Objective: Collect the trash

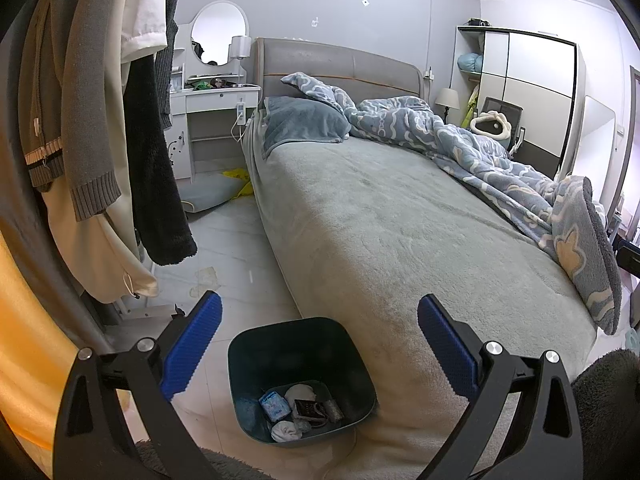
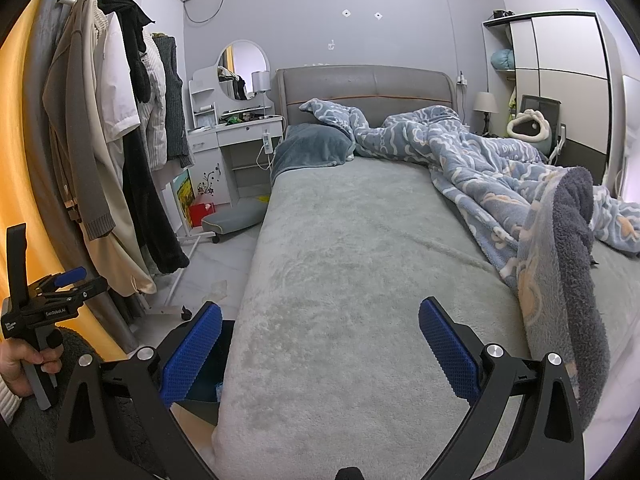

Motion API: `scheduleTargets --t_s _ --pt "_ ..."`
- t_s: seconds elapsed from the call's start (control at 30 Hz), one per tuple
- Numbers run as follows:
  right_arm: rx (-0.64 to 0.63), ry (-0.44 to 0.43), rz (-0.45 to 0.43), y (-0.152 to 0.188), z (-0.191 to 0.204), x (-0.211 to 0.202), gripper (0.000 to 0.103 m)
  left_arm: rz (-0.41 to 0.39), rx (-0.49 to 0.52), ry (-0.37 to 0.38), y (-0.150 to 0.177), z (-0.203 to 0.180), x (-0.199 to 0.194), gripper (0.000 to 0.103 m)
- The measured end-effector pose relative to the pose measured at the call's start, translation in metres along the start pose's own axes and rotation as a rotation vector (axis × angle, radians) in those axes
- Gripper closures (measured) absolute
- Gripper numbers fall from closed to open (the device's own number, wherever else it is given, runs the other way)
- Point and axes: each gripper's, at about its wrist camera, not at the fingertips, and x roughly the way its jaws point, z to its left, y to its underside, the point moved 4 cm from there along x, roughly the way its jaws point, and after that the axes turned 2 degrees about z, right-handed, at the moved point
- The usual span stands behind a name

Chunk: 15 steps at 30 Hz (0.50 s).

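We see both tongs, left (image 1: 319,322) and right (image 2: 320,322), spread apart and empty, above a dark bin (image 1: 256,344) with wrappers and crumpled tissues (image 1: 298,408) inside, beside the bed (image 1: 400,220).

The bin (image 1: 301,376) stood on the floor (image 1: 236,240) at the near left corner of the bed (image 1: 400,240), touching its side, with trash (image 1: 300,408) in it. Clothes (image 1: 100,120) hung on the left. A desk (image 1: 216,120) stood far left beside the headboard (image 1: 340,64), a pillow (image 1: 304,124) before it. The blanket (image 1: 500,168) lay along the bed's right side; a wardrobe (image 1: 528,88) stood far right.
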Motion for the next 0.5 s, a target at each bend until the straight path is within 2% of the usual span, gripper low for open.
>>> scheduleTargets --t_s 0.5 --pt "0.000 -0.001 0.001 -0.0004 -0.0006 0.0001 0.003 0.001 -0.003 0.001 -0.0002 0.0007 0.0005 0.003"
